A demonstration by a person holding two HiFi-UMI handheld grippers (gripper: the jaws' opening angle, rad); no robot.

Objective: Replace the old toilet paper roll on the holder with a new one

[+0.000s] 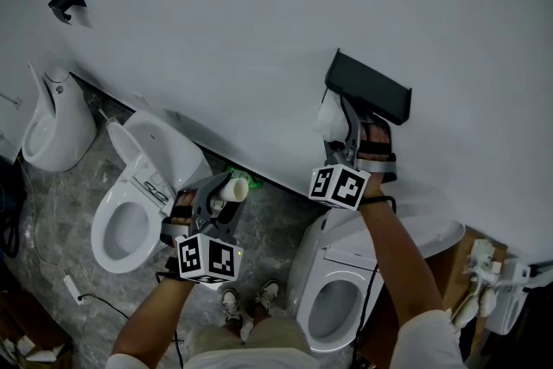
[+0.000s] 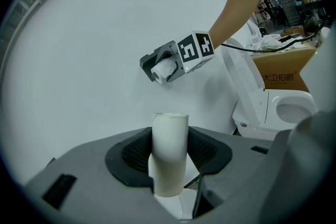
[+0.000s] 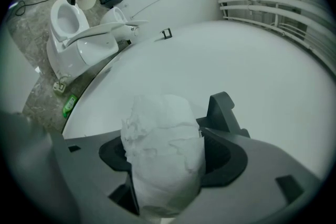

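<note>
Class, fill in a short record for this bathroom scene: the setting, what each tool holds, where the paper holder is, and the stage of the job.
Setting: white wall, open toilet below it
Left tool: closed on a bare cardboard tube
Right tool: closed on a full paper roll
Holder: dark, fixed to the wall, just above the paper roll
Stage: cardboard tube is off the holder; paper roll is raised to it, seating unclear

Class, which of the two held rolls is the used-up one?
The bare cardboard tube in the left gripper; the roll in the right gripper is wrapped in white paper.
</note>
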